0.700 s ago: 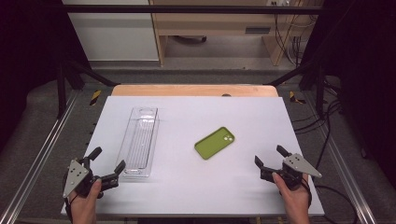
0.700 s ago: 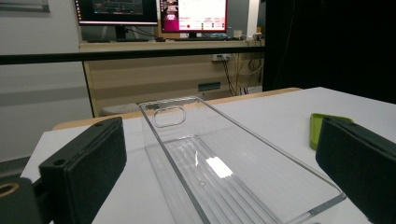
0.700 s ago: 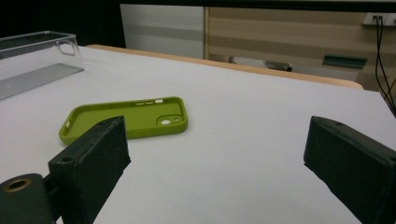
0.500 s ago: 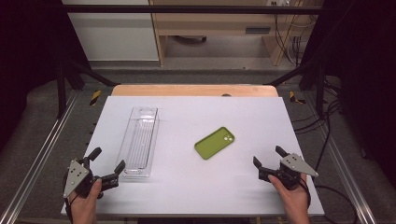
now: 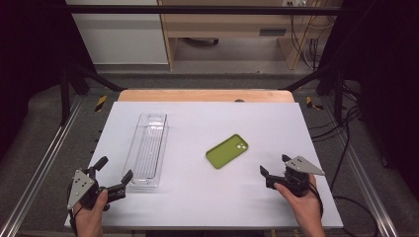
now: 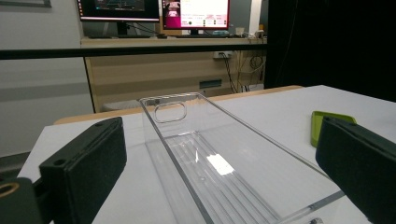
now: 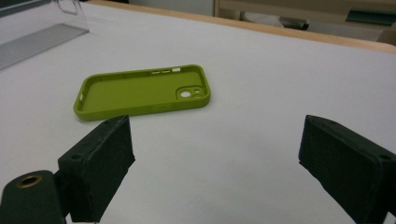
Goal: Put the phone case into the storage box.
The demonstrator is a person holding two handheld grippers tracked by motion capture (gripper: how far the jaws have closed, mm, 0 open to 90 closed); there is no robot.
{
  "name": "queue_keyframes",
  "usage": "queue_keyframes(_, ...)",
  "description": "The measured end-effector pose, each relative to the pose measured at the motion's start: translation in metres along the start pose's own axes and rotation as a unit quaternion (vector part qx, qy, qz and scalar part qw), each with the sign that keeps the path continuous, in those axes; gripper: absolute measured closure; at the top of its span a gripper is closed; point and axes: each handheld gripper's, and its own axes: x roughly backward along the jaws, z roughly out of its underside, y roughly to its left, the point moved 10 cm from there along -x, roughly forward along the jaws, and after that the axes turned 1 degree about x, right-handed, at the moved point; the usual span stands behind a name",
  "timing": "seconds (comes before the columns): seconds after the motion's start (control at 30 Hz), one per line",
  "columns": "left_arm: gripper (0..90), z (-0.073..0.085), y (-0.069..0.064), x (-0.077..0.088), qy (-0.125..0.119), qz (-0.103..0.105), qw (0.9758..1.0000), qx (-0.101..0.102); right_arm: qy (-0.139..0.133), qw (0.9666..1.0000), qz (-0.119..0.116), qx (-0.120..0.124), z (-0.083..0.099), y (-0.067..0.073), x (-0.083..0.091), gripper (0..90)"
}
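Olive-green soft phone case [image 5: 227, 151] lying mid white surface [image 5: 197, 118], clear ribbed plastic tray [image 5: 146, 149] at its left, left gripper [image 5: 112, 175] spread before the tray, right gripper [image 5: 273, 165] spread near the case, wooden bench [image 5: 222, 29] and cables [image 5: 301, 34] behind

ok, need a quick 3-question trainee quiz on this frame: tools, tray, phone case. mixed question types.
1. True or false: the left tool is shut on the clear tray.
2. Which way does the green phone case lie on the white table? A) hollow side up B) hollow side down C) standing on edge
3. Fill in: the right tool stands open just short of the ____.

Key:
1. False. It stands open at the tray's near end, holding nothing.
2. A. The right gripper view shows the inside and the camera cut-out.
3. Phone case. It lies flat ahead of the tool, apart from it.
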Motion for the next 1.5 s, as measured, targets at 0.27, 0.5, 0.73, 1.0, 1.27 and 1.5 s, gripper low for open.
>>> queue_keyframes(0.27,1.4,0.001,0.0,0.0,0.001,-0.001,1.0,0.003,0.066,0.9976,-0.001,0.02,-0.003,-0.001,-0.012,9.6)
queue_keyframes(0.5,1.5,0.001,-0.002,-0.001,0.004,0.002,1.0,0.0,0.139,0.9897,-0.022,0.028,-0.007,0.0,-0.03,10.4)
queue_keyframes(0.73,1.5,0.001,-0.002,-0.001,0.005,0.004,1.0,0.001,0.166,0.9849,-0.027,0.041,-0.009,0.0,-0.039,10.3)
queue_keyframes(1.0,1.5,0.001,-0.001,-0.001,0.003,0.002,1.0,0.003,0.19,0.9801,-0.028,0.049,-0.011,-0.001,-0.047,10.9)
queue_keyframes(1.27,1.6,0.001,0.0,0.0,0.004,0.002,1.0,0.003,0.204,0.9773,-0.034,0.044,-0.012,-0.002,-0.056,11.3)
queue_keyframes(1.5,1.6,0.002,-0.001,-0.001,0.006,0.004,1.0,0.003,0.204,0.9769,-0.051,0.04,-0.016,0.003,-0.065,12.1)
